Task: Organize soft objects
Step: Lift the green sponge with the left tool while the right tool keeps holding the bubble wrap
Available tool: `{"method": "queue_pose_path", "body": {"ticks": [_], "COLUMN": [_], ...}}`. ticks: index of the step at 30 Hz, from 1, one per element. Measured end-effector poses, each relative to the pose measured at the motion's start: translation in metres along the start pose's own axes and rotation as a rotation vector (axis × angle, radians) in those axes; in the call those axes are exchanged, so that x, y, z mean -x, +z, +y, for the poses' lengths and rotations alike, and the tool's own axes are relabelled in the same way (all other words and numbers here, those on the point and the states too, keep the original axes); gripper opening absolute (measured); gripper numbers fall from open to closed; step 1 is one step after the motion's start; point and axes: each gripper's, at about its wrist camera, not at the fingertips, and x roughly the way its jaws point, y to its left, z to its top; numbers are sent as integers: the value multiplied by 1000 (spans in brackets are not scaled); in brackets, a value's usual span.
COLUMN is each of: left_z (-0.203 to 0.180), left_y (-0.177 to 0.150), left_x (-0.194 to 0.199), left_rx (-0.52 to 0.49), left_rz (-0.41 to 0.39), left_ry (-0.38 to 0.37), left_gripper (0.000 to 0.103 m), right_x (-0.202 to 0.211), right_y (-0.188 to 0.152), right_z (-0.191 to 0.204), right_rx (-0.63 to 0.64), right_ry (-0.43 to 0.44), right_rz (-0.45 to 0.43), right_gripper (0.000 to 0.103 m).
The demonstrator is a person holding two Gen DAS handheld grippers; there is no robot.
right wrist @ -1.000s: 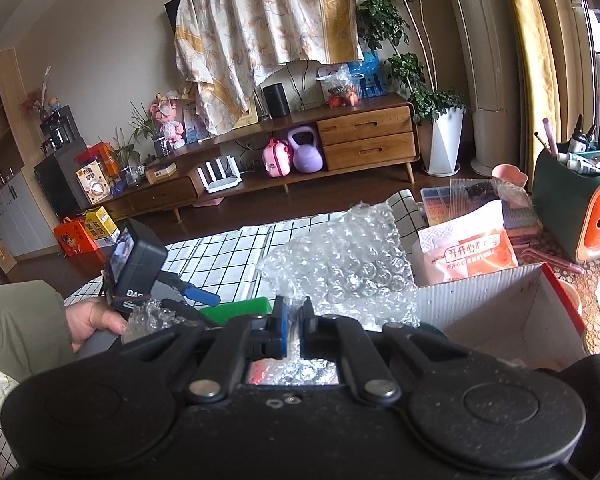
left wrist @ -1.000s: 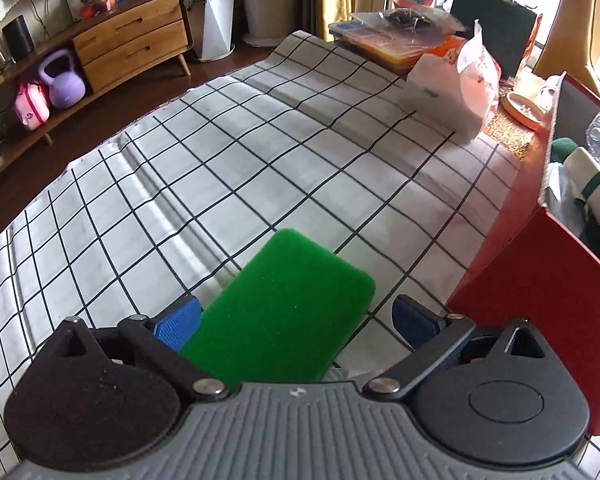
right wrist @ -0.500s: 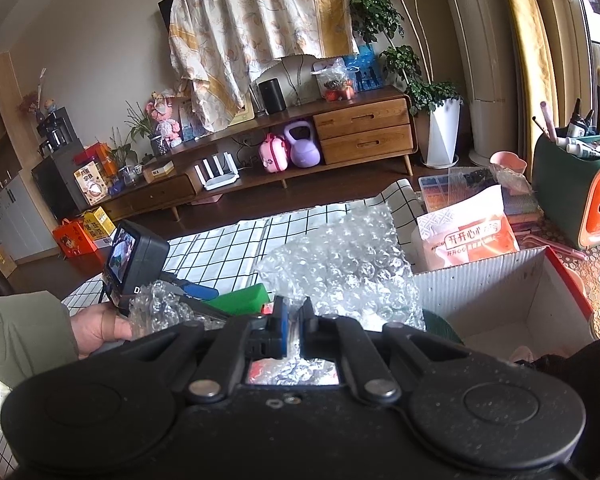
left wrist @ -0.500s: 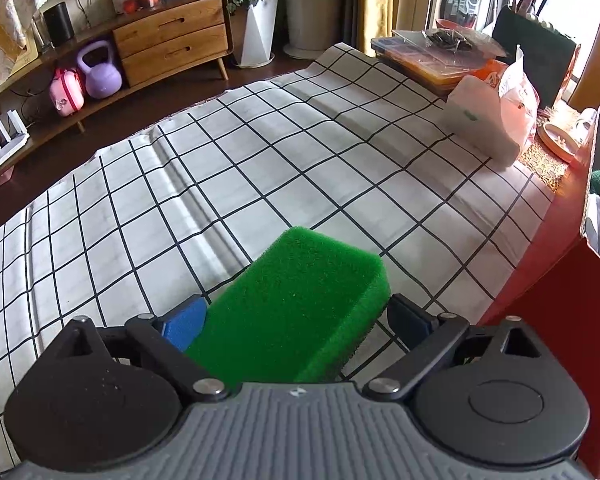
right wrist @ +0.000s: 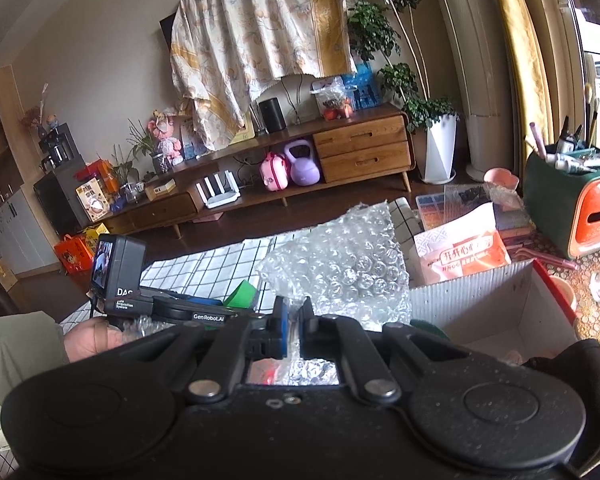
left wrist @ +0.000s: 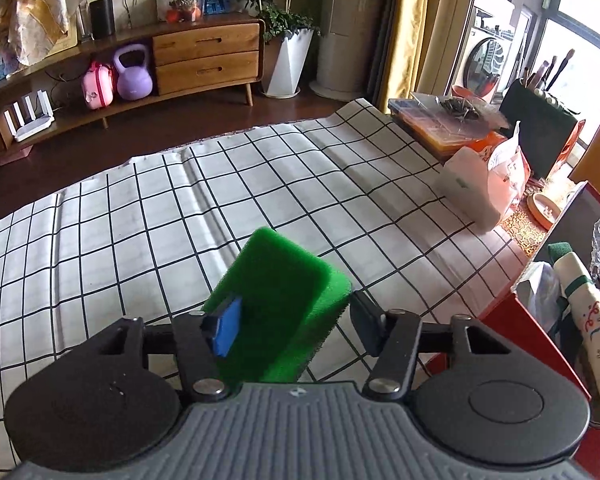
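Left wrist view: left tool (left wrist: 292, 320) is clamping a green rectangular foam sponge (left wrist: 276, 304) above the tabletop (left wrist: 140, 240); right tool (right wrist: 292, 322) is pinching a clear bubble-wrap sheet (right wrist: 340, 264); both likely need carrying over the red cardboard box (left wrist: 512, 320).

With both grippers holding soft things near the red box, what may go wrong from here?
1. The left gripper holds the green sponge tilted, most of it sticking out; it may slip.
2. The bubble wrap in the right gripper is pinched only at one edge, so it may snag on the red box wall.
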Motion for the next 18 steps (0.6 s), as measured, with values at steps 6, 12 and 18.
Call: {"method": "queue_pose_path", "body": {"ticks": [6,12,18], "left_z": [-5,-6,-15], "left_y": [-4,-3,-1], "left_x": [24,59,101], "left_rx": [9,42,88], "left_rz": [-37,-94,-135], "left_ry": [29,19,-43], "left_gripper": [37,36,36], "right_x": [27,53,72], "right_y": [3,12,23], "right_z": [6,5,2], "right_rx": [15,19,45], "right_ry": [-12,-30,-76], "right_rz": [-37,-83,-123], "right_gripper": [4,4,4]}}
